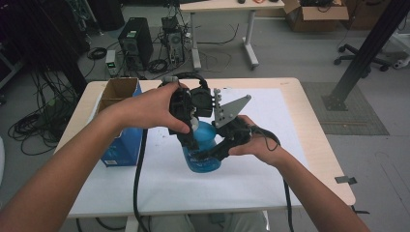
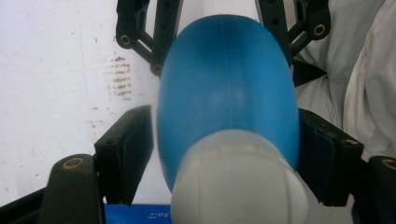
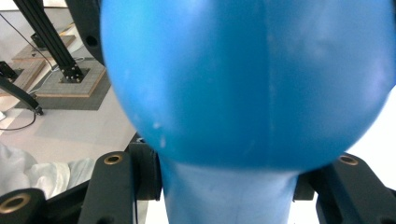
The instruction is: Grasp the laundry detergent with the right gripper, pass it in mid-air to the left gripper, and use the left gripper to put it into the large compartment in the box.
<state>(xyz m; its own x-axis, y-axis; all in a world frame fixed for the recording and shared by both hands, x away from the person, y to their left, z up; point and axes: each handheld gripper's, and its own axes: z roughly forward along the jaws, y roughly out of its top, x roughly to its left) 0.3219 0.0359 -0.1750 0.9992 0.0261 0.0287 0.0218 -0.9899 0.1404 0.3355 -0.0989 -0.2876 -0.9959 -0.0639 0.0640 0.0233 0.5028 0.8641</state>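
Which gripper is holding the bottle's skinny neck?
The right gripper. Its jaws squeeze the blue bottle at its narrow neck, while the left gripper has its jaws around the fat body near the white cap.

Light wood counter [image 1: 316,140] carries a white sheet [image 1: 270,116]; an open cardboard box with blue sides [image 1: 118,121] stands at its left edge. Beyond it on the floor: a black computer tower [image 1: 135,42] amid tangled cables, a white-legged table [image 1: 222,14], a cardboard carton [image 1: 314,17]. Black office chair base [image 1: 362,60] far right.
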